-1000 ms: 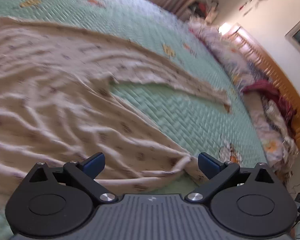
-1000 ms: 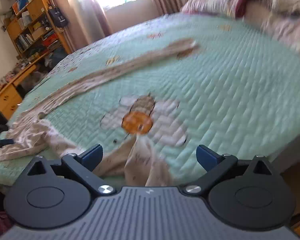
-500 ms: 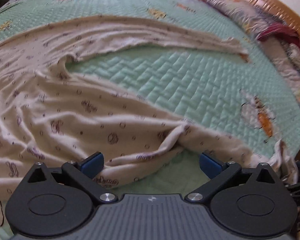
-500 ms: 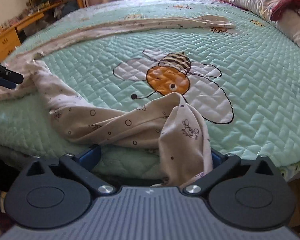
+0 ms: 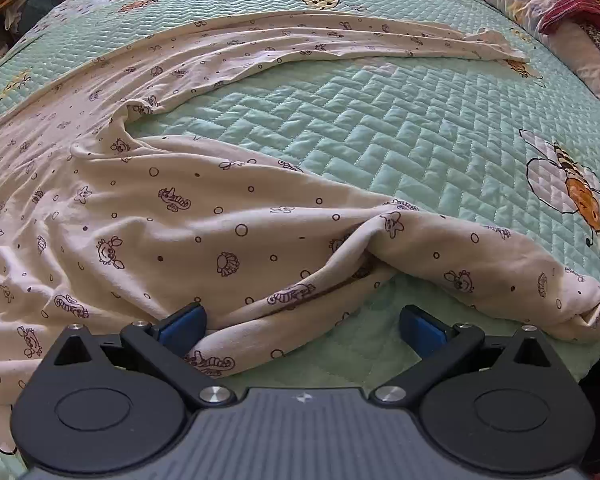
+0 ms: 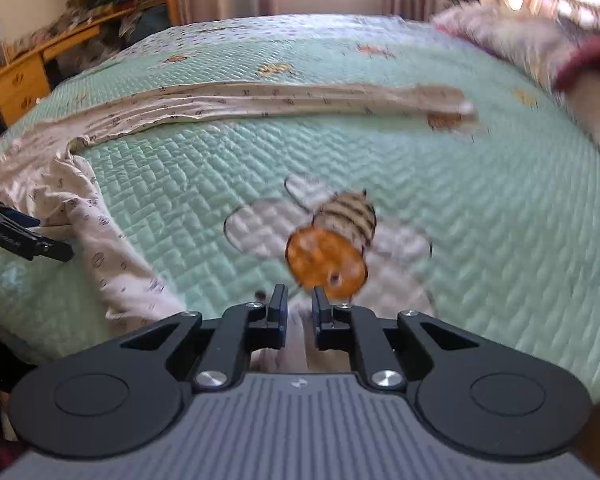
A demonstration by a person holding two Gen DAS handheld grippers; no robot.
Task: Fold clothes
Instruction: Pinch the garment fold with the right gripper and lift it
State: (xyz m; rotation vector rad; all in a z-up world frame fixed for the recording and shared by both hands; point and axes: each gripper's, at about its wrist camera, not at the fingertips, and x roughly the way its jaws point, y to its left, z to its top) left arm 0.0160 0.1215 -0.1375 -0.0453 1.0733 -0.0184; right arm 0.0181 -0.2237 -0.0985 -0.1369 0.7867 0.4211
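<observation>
Pyjamas [image 5: 188, 216] are sprawling beside the quilt's bee [image 6: 328, 248]; right gripper [image 6: 299, 312], jaws just closing, is seemingly pinching their cuff, while left gripper [image 5: 300, 320] is gaping.

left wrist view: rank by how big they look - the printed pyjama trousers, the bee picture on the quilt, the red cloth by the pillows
1. Printed pyjama trousers: largest by far, spread over most of the picture.
2. Bee picture and red cloth: these look alike in size. The bee is cut by the picture's edge and the cloth lies farther off, so I won't rank them.
</observation>
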